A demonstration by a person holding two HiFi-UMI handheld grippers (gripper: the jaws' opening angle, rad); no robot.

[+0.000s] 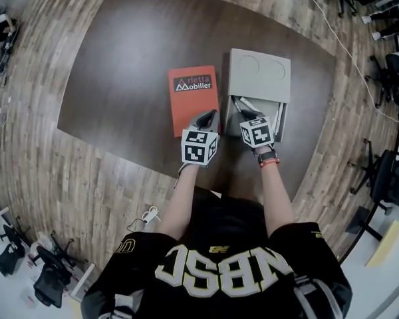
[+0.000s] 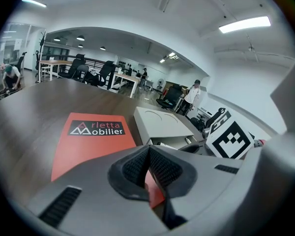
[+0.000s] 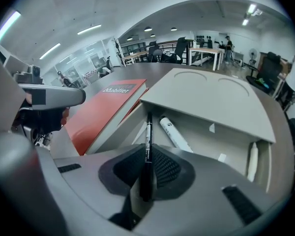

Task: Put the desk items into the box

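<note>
A grey box (image 1: 259, 68) stands on the dark table (image 1: 120, 58), its lid slid back so the near end is uncovered. My right gripper (image 1: 247, 116) hovers over that opening, shut on a black pen (image 3: 147, 146) whose tip points into the box (image 3: 211, 100). Inside lie a white marker (image 3: 174, 133) and a slim white item (image 3: 252, 161) at the right wall. A red book (image 1: 193, 98) marked "Arletta Mobilier" lies just left of the box. My left gripper (image 1: 208, 119) is over the book's near right corner, with its pads (image 2: 160, 166) together and nothing between them.
The table's near edge (image 1: 153, 168) lies just below both grippers. Office chairs (image 1: 392, 78) and a white cable (image 1: 346, 38) are on the wood floor to the right, and a power strip (image 1: 148, 214) lies near my left side.
</note>
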